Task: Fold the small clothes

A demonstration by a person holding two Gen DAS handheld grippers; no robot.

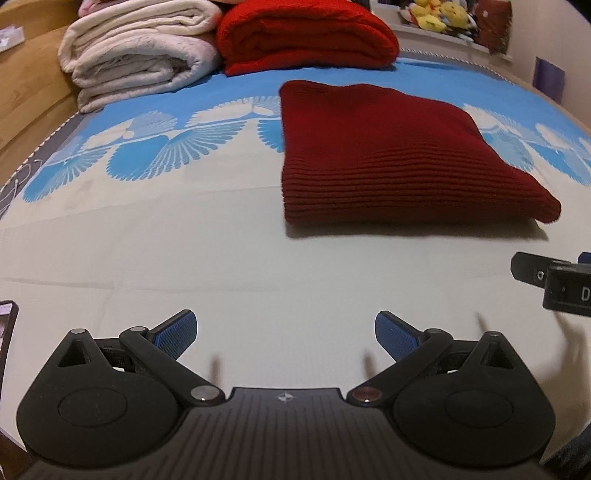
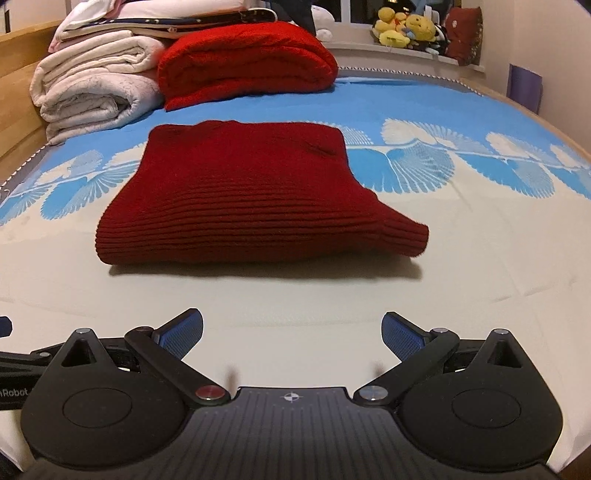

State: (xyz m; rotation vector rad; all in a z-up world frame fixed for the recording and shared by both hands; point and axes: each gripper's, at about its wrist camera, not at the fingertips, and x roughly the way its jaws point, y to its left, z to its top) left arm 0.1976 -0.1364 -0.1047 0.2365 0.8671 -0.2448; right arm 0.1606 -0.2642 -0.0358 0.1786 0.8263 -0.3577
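Both tongs hover low over the bed with nothing between their fingers. The left gripper [image 1: 285,332] has its two blue-padded fingers spread wide apart above the pale part of the sheet [image 1: 184,251], and the right gripper [image 2: 291,334] is just the same, splayed wide and holding nothing. The black body of the right gripper also pokes in at the right edge of the left wrist view, so the two tools sit side by side, near each other. Ahead of them lies the dark red knitted sweater [image 2: 251,199], folded into a thick, roughly square bundle with its ribbed hem facing the tongs; one ribbed corner sticks out to the right. It rests flat on the sheet, clear of both grippers, straight in front of the right one and off to the right of the left one. Beyond it the sheet turns bright blue with a white fan pattern. Further back, a folded bright red blanket [image 2: 247,59] sits beside a stack of folded cream blankets [image 2: 92,88] against a wooden bed frame [image 1: 33,96]. Yellow plush toys [image 2: 406,29] crowd a ledge at the far end.
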